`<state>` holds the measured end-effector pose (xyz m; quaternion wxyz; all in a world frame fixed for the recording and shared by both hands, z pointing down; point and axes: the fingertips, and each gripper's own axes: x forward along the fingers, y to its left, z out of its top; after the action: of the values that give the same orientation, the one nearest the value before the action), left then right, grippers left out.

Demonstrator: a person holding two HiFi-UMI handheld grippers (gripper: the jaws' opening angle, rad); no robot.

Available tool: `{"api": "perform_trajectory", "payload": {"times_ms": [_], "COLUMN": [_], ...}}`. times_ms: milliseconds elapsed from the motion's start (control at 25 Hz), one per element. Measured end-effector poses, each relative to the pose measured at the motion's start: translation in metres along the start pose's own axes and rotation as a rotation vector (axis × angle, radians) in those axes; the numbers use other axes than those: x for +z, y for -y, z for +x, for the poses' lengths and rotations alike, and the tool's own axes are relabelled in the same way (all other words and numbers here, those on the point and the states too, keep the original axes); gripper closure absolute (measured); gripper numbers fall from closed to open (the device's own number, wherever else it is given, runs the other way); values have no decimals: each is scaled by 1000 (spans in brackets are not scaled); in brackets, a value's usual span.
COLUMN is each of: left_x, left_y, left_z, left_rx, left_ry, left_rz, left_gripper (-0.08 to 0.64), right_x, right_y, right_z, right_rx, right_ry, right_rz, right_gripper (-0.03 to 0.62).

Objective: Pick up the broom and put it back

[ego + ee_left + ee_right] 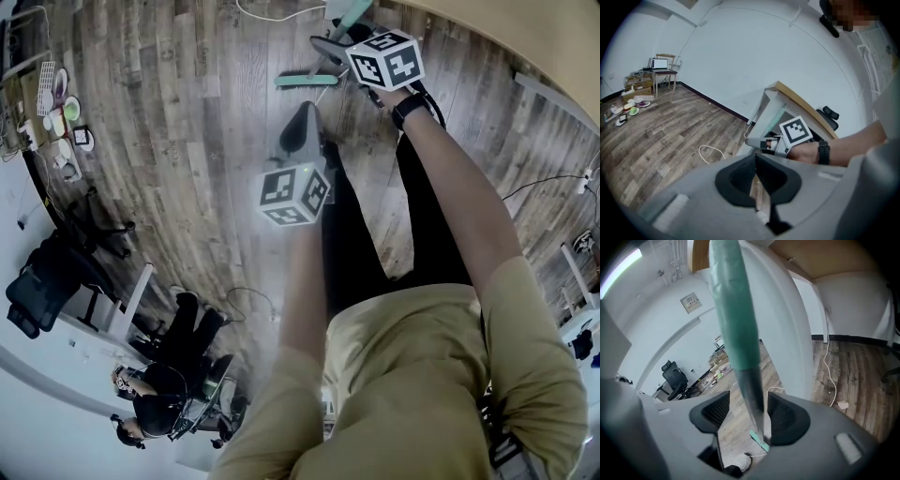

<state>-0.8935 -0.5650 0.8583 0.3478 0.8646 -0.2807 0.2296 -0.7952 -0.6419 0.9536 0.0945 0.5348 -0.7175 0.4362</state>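
Observation:
The broom has a mint-green and dark handle [736, 324] and a mint-green head [305, 80] that rests on the wood floor. In the right gripper view the handle runs up between the jaws of my right gripper [747, 404], which is open: there is a gap at the left pad and the handle lies close to the right pad. The broom stands against a white panel [783, 319]. In the head view my right gripper [326, 45] is at the top by the handle [354, 14]. My left gripper [305, 114] hangs lower over the floor, shut and empty [756, 157].
A white cable [710, 152] lies on the floor near the panel. A wooden desktop [525, 28] curves along the top right. Bowls and small items [56, 103] sit on the floor at the far left. Office chairs and a seated person [159, 384] are at the lower left.

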Motion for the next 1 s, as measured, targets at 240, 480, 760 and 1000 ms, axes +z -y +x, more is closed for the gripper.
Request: {"api": "perform_trajectory", "payload": {"times_ms": [240,480,760,1000], "left_x": [2,-5,-10,-17], "left_y": [2,2,-5,-9], "left_z": [1,0,-3,-4], "left_rx": [2,12,25,27], "left_ry": [4,-3,-4,-12], "left_rz": [-4,-14,-24,-20], "left_gripper": [560,560,560,560], "right_x": [-2,-7,-18,-26], "right_y": [2,-22,-29,-18], "right_z": [-2,9,17,30], "right_rx": [-18,91,173,148], "right_ry": [-39,-141,-226,-242], "right_rz": [-22,-112,-46,-88], "right_gripper": [506,517,517,515]}}
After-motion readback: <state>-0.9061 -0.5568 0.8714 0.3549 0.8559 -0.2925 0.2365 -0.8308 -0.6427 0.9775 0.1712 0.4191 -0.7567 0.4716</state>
